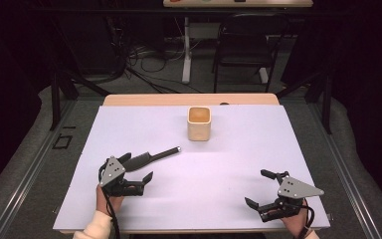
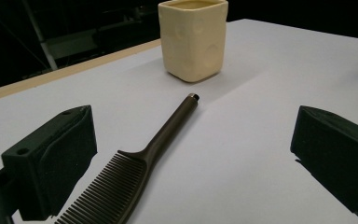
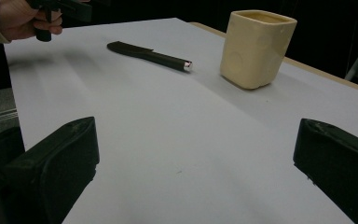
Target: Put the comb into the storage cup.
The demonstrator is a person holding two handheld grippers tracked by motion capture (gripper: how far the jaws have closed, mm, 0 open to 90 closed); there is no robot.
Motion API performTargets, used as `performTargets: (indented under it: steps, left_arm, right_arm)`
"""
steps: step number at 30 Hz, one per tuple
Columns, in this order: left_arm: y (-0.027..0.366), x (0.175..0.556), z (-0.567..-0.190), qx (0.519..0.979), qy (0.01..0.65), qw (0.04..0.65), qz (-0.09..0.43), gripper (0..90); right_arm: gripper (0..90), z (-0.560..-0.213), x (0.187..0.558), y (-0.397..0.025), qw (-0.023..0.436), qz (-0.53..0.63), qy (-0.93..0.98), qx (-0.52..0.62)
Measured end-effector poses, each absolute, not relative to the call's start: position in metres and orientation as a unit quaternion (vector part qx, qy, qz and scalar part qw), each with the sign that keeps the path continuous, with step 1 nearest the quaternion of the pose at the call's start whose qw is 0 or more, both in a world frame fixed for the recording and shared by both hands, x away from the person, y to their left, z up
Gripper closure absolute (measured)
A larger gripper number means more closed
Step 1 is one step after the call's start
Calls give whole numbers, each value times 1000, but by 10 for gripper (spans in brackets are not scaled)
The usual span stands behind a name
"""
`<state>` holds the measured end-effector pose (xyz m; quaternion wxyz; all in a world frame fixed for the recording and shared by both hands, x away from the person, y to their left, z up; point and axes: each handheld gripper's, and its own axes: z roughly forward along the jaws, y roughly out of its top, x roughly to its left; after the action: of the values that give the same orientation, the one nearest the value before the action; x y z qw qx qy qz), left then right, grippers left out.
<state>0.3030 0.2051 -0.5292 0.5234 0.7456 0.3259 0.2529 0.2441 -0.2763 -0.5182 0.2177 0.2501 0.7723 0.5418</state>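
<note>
A dark comb lies flat on the white sheet, its round handle pointing toward a cream square cup that stands upright at the sheet's far middle. My left gripper is open at the front left. In the left gripper view its jaws stand on either side of the toothed end of the comb without touching it, and the cup is beyond the handle tip. My right gripper is open at the front right with nothing between its jaws. Its view shows the comb and the cup farther off.
The white sheet covers most of a wooden table. Beyond the table's far edge are a dark chair, a white desk leg and cables on the floor. The hand holding the left gripper shows at the top left of the right gripper view.
</note>
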Motion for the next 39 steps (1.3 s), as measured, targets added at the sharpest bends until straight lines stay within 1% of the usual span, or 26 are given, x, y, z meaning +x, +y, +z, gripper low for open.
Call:
performTargets:
  steps: [19, 33, 37, 39]
  left_arm:
    - [176, 341, -528, 767, 344, 486, 241, 1]
    - [164, 363, -527, 765, 379, 466, 232, 1]
    - [160, 370, -529, 770, 382, 458, 228, 12]
    - [159, 372, -529, 768, 386, 458, 228, 45]
  right_arm:
    - [0, -518, 244, -276, 217, 541, 773, 252]
    - [0, -518, 244, -276, 217, 540, 773, 252]
    - [0, -518, 244, -276, 219, 540, 773, 251]
    - [0, -518, 245, -275, 218, 539, 774, 251]
